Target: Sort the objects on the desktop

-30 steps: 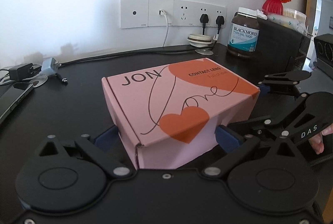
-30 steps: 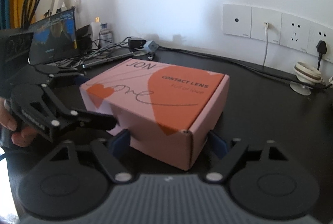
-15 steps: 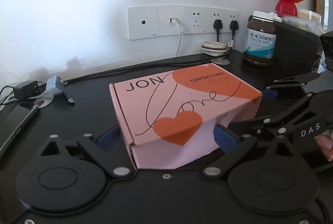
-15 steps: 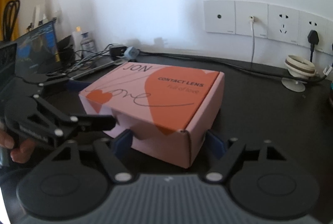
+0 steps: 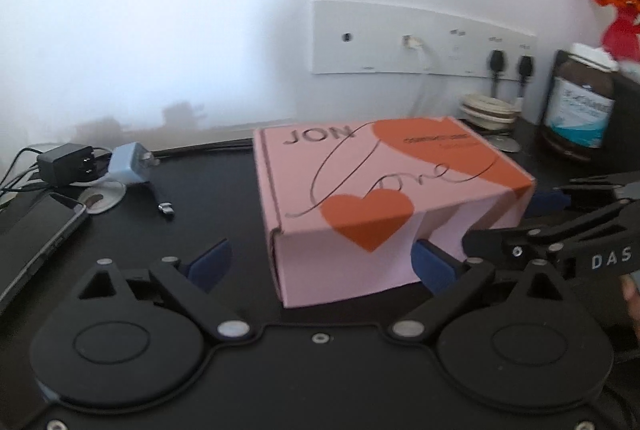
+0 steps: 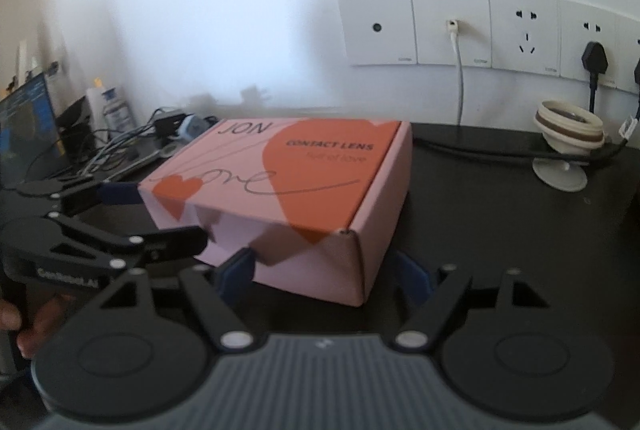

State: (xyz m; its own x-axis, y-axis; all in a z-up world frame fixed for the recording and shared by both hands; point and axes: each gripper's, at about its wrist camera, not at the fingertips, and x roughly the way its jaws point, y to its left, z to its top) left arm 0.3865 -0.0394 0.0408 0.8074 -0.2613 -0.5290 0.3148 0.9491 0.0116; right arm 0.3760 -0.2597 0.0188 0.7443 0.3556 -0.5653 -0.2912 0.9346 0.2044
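Note:
A pink cardboard box [image 5: 384, 190] printed with orange hearts, "JON" and "CONTACT LENS" sits on the black desk [image 6: 500, 230]. My left gripper [image 5: 320, 264] is open at one end of it. Its right blue pad [image 5: 432, 266] touches the box face, while the left pad [image 5: 208, 262] stands apart from it. My right gripper [image 6: 324, 272] is open at the other end of the box [image 6: 288, 186], around its near corner. Each gripper shows in the other's view: the right gripper [image 5: 504, 221] beside the box, the left gripper [image 6: 168, 215] likewise. Both views are blurred.
Wall sockets [image 6: 480, 30] with plugged cables run behind the box. A phone [image 5: 36, 238] and chargers [image 5: 128, 162] lie to the left, a laptop screen [image 6: 24, 122] beyond. A brown supplement jar [image 5: 580, 110], a small suction-cup stand [image 6: 568, 134] and a red flower vase [image 5: 616, 26] are on the right.
Box and both grippers have moved closer to the wall. In the left wrist view the box has shifted right between the fingers, leaving a gap at the left pad.

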